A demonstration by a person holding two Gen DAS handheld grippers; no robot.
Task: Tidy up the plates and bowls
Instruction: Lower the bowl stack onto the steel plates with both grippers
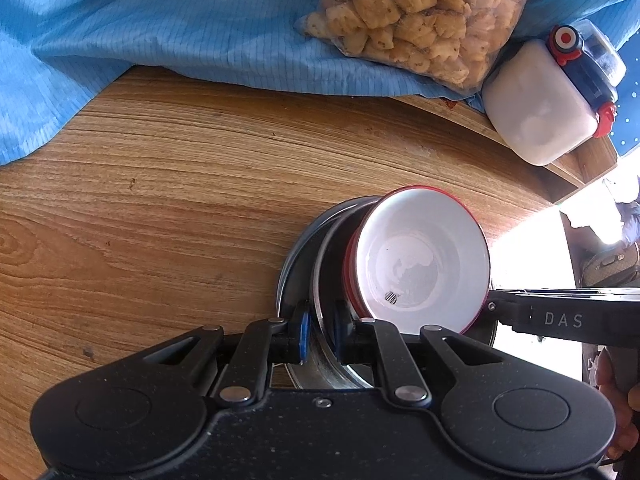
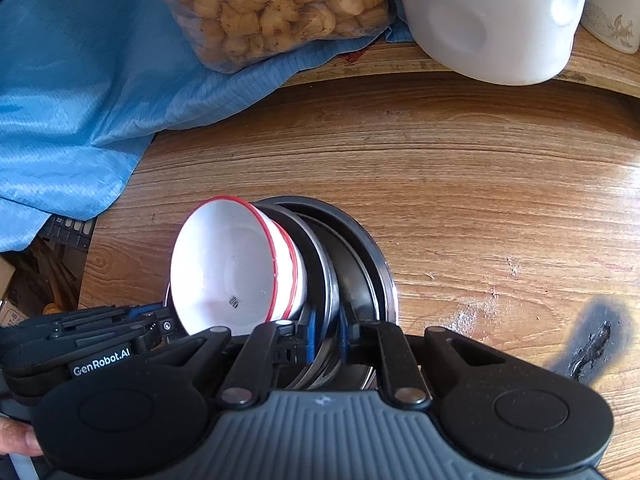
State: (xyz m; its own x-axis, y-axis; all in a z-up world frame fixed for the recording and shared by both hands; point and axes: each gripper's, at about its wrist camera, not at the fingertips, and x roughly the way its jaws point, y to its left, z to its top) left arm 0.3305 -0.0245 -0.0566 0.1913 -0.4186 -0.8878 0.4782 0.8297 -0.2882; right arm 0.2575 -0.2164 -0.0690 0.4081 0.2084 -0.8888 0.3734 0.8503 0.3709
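Left wrist view: both grippers (image 1: 320, 330) (image 2: 328, 334) pinch steel plates' (image 1: 296, 256) rims under nested red-rimmed white bowls (image 1: 424, 256).

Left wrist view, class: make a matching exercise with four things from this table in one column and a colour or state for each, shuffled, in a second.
Things
1. bowl
2. cloth
3. bag of snacks
4. metal plate

Descriptions
A. blue, rumpled
B. clear plastic, tan pieces inside
C. white inside, red rim
D. silver, pinched at its rim by the left gripper

Pairs: 1-C, 2-A, 3-B, 4-D
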